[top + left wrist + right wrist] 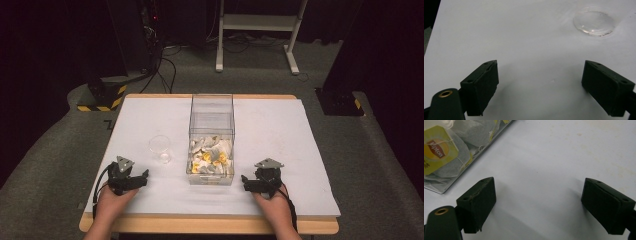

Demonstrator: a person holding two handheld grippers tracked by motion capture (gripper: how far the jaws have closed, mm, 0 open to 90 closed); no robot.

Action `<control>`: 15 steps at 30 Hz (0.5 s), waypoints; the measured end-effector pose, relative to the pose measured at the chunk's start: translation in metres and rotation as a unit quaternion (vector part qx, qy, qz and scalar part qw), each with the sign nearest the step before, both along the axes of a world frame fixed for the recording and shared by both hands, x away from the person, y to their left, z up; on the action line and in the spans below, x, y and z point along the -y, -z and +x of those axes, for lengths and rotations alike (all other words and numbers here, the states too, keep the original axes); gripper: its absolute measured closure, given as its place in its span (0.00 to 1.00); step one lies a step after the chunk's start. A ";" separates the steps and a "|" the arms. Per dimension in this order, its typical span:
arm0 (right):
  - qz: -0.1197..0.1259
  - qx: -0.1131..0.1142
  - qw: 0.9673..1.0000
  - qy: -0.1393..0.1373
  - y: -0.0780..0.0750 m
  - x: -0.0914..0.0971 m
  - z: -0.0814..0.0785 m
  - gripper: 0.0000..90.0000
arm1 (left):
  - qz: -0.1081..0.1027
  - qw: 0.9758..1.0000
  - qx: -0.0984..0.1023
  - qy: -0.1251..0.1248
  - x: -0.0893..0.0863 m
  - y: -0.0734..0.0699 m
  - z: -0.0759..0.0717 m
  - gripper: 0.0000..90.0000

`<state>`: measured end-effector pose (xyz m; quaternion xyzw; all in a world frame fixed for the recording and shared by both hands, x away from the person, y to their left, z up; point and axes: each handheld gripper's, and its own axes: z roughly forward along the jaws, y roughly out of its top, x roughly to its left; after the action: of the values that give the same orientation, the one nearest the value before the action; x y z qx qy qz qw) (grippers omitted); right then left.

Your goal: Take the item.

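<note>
Table (pixel 280 125) carries a white sheet; a clear plastic bin (pixel 211 122) stands at its centre, long axis running 12 to 6 o'clock. The bin's near half holds a heap of tea bags (pixel 211 156) with yellow tags; the far half looks bare. In the right gripper view a tag (pixel 437 148) reads "Lipton", seen through the bin wall at about 10 o'clock from the jaws. A small clear plastic cup (pixel 160 148) stands upright on the sheet at 9 o'clock from the bin, near it but apart. Left gripper (pixel 141 178) rests on the sheet at 7 o'clock from the cup, jaws spread wide, nothing between them; the cup (pixel 594 22) sits ahead at 1 o'clock in its own view. Right gripper (pixel 246 183) rests just beside the bin's near right corner, jaws likewise released and empty. A hand (pixel 111 201) grips each tool from the near edge.
</note>
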<state>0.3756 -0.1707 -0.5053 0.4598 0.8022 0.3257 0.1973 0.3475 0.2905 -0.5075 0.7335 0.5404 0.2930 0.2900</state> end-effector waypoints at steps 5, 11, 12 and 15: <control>0.000 0.000 1.000 0.001 0.000 0.000 0.000 0.14 | -0.002 1.000 -0.007 0.004 0.000 -0.002 0.000 0.15; 0.000 0.000 1.000 0.001 0.000 0.000 0.000 0.14 | -0.020 0.999 -0.015 0.029 0.004 -0.006 -0.003 0.08; 0.000 0.000 1.000 0.001 0.000 0.000 0.000 0.14 | -0.020 0.999 -0.015 0.029 0.004 -0.006 -0.003 0.06; 0.000 0.000 1.000 0.001 0.000 0.000 0.000 0.14 | -0.036 0.998 -0.013 0.044 0.005 -0.011 -0.007 0.04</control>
<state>0.3754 -0.1706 -0.5053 0.4604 0.8020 0.3254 0.1973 0.3404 0.2854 -0.4964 0.7491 0.5218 0.2509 0.3220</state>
